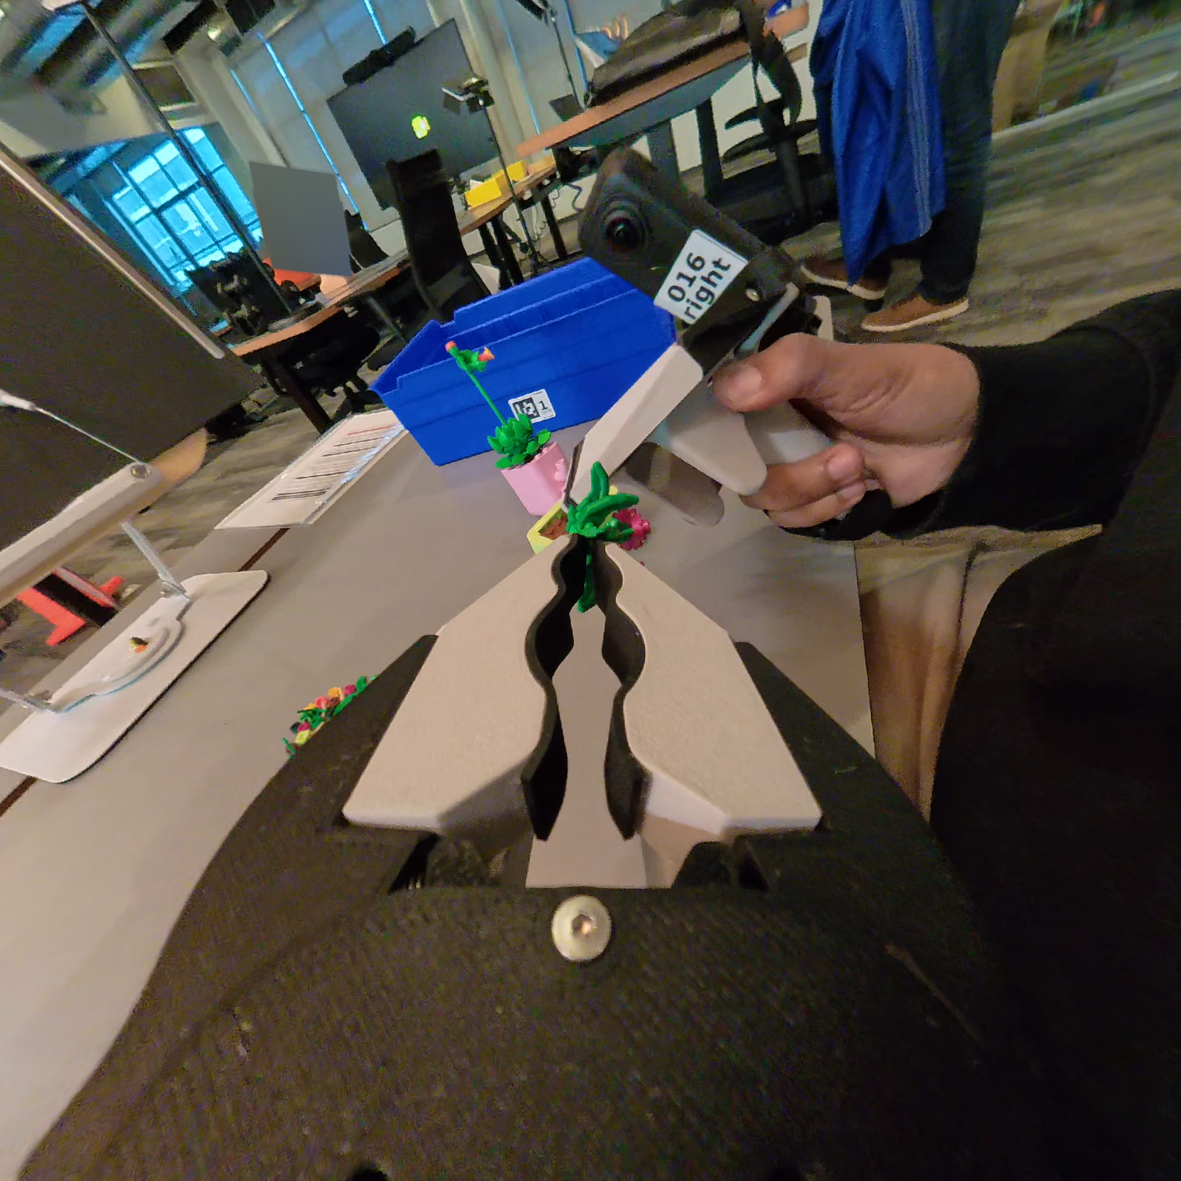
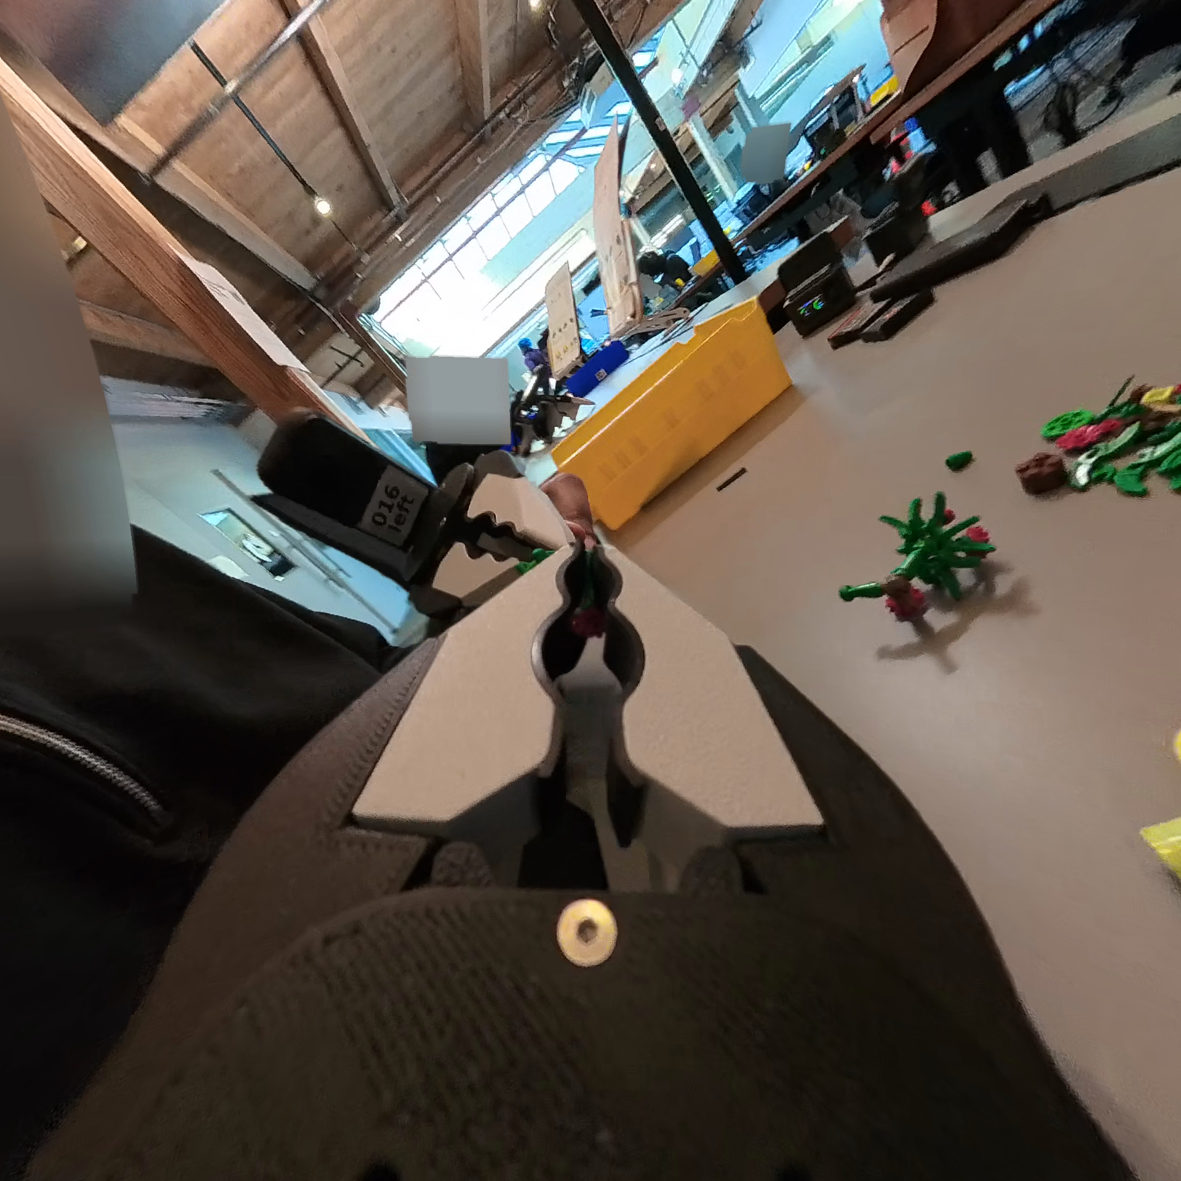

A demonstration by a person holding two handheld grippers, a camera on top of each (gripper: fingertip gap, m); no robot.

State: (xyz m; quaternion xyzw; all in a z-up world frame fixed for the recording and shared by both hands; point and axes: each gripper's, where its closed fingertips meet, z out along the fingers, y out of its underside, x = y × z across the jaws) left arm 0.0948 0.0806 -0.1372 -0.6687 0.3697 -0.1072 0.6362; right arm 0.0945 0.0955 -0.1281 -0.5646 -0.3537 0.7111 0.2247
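Note:
My left gripper (image 1: 585, 543) is shut on the stem of a green toy plant sprig (image 1: 601, 511), held above the grey table (image 1: 358, 594). My right gripper (image 2: 588, 553) is shut on a green stem with a dark red flower (image 2: 588, 618) lying between its fingers. The two grippers meet tip to tip. In the left wrist view the right gripper (image 1: 575, 476) comes from the upper right, held by a hand (image 1: 850, 422), and touches the sprig's leaves. The left gripper (image 2: 498, 533) shows beyond my right fingertips. A pink pot (image 1: 533, 479) with a tall flower stands just behind.
A blue bin (image 1: 549, 358) stands behind the pots, beside a yellow-green pot (image 1: 548, 527). A yellow bin (image 2: 677, 402), a loose flowered sprig (image 2: 926, 562) and a pile of plant pieces (image 2: 1118, 441) lie on the table. A monitor stand (image 1: 128, 671) and a sheet holder (image 1: 319, 473) are to the left.

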